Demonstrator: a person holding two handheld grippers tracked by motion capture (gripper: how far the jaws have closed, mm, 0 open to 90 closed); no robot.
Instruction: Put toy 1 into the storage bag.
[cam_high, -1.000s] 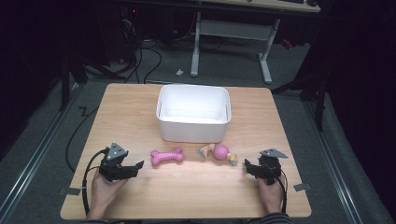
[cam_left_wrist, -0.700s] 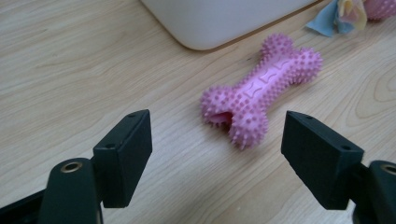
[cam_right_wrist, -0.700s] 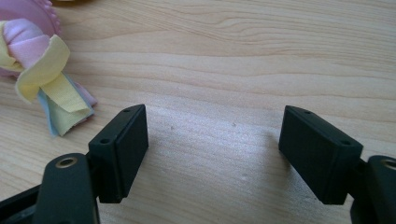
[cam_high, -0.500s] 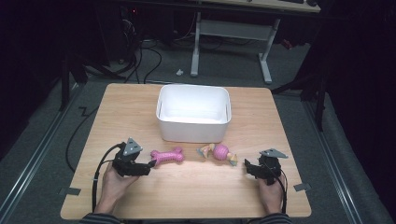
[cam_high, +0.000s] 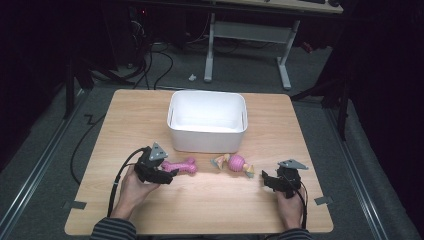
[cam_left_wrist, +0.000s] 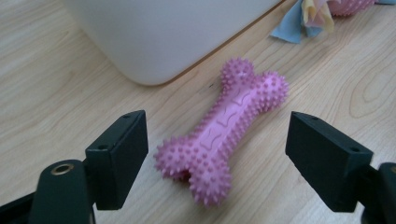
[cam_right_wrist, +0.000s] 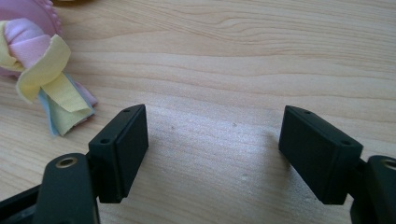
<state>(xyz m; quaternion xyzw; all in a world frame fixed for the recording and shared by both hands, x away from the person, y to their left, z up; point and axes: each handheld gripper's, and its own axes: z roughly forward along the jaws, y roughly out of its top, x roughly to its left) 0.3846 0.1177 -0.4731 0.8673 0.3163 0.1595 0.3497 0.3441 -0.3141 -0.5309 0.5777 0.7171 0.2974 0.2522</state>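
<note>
The left gripper (cam_high: 167, 176) is held low over the table (cam_high: 210, 205), just at the near end of the pink bone (cam_high: 183, 165). Its jaws are set wide apart and have just been opening a little further. In the left gripper view the bone (cam_left_wrist: 224, 130) is seen lying flat on the wood between and ahead of the jaws; neither pad is touching it. The bone is spiked, laid aslant, with its far end close to the front wall of the white bin (cam_high: 207, 120); a narrow strip of table is seen between them.

The right gripper (cam_high: 267, 181) is held at the table's right front, jaws likewise wide apart, with bare wood between them. The ball toy (cam_high: 235, 163), pink with pastel cloth strips, is seen lying between bone and right gripper, apart from both. In the right gripper view its strips (cam_right_wrist: 46, 88) are seen up and to the left of the left-hand jaw, not touched.
</note>
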